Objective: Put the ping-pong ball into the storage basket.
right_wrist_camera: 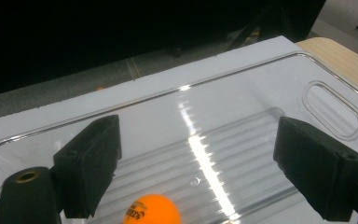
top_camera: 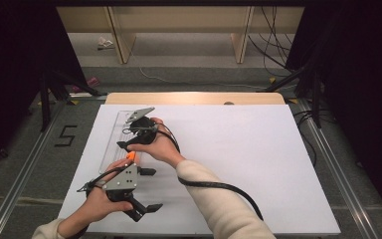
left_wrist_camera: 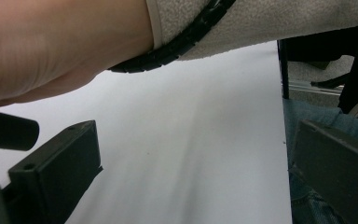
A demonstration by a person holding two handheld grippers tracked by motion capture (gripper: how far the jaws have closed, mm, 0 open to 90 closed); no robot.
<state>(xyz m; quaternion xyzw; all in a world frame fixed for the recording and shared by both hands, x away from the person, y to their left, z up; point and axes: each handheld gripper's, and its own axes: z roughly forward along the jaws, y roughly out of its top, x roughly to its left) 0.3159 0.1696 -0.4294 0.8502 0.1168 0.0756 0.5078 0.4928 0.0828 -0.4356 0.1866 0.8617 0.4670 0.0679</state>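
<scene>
An orange ball (top_camera: 131, 156) lies in a clear plastic tray (top_camera: 108, 142) at the left of the white table sheet. In the right gripper view the ball (right_wrist_camera: 151, 210) rests on the tray's ribbed floor (right_wrist_camera: 242, 140), low between the jaws, and neither pad touches it. My right gripper (top_camera: 125, 133) reaches across over the tray and stands open (right_wrist_camera: 200, 154). Nearer the front edge, my left gripper (top_camera: 148, 190) is also open, with only the white sheet between its jaws (left_wrist_camera: 191, 154).
The person's right forearm in a cream sleeve (top_camera: 219, 199) crosses just above the left gripper, trailing a black cable (left_wrist_camera: 182, 42). A white sheet (top_camera: 238, 149) covers the table. The tray has an oval handle slot (right_wrist_camera: 332, 111). The sheet's edge (left_wrist_camera: 282, 140) lies close to the left gripper's right.
</scene>
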